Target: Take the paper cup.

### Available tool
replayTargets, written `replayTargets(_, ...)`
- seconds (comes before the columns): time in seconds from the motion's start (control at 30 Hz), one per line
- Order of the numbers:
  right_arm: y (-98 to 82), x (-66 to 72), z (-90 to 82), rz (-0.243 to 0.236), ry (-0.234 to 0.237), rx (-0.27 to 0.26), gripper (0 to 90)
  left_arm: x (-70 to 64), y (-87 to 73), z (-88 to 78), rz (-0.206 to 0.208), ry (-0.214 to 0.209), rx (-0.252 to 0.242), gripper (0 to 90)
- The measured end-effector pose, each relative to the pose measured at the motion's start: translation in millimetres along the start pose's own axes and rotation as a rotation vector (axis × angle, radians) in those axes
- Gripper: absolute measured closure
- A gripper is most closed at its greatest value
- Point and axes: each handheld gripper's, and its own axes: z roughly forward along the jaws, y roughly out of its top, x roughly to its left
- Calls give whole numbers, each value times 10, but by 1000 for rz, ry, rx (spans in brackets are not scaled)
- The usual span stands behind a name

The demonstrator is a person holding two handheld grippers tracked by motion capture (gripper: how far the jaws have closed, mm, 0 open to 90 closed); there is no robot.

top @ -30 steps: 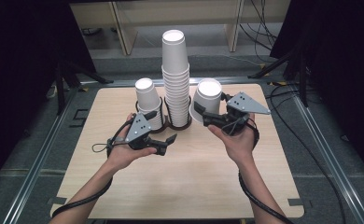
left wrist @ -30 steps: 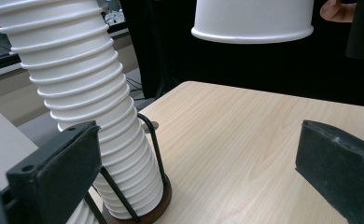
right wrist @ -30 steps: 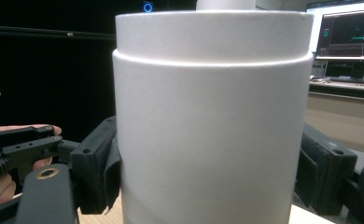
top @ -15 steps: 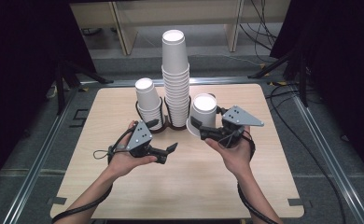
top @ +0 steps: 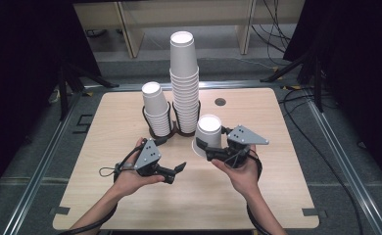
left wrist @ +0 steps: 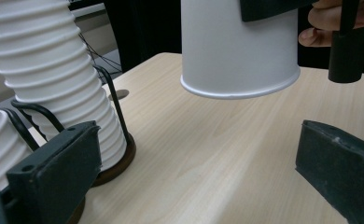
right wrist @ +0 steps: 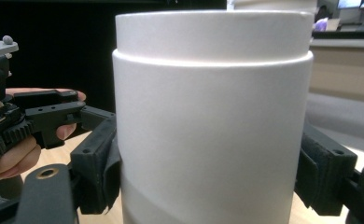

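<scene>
Step in hand: carrying one white paper cup [top: 208, 134], upside down and lifted off the pale wooden table [top: 277, 196], at frame centre; probably just taken from the stacks.
Right gripper [top: 209, 148]: jaws clenched on the cup's sides, its wall pressed between both pads.
Left gripper [top: 179, 168]: jaws released, empty, at lower left of centre.
Stacks: tall white cup stack [top: 184, 83] and shorter white stack [top: 155, 108] in black wire holders, upper centre.
Next move: probably setting the cup down on bare table, or passing it to the left gripper.

1. High view: above the person's side, facing forward and down over the table [top: 257, 196].
2. Left gripper view: low, looking along its jaws.
3. Right gripper view: pressed close to a held cup [right wrist: 208, 126], which all three views share.
</scene>
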Motion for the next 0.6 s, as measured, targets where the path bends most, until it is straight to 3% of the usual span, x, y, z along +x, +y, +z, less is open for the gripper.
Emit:
replayTargets(0.07,-57,31,15,29,7,3,219,-20,-44,-5,-3,-5,6,0)
replayTargets(0.1,-88,35,18,15,10,14,219,-24,-60,-11,2,-8,12,0)
replayTargets(0.33,-274,82,44,36,36,43,218,-110,-233,-72,9,-21,38,0)
replayTargets(0.6,-446,141,67,65,68,72,218,-199,-395,-110,-15,-46,43,0)
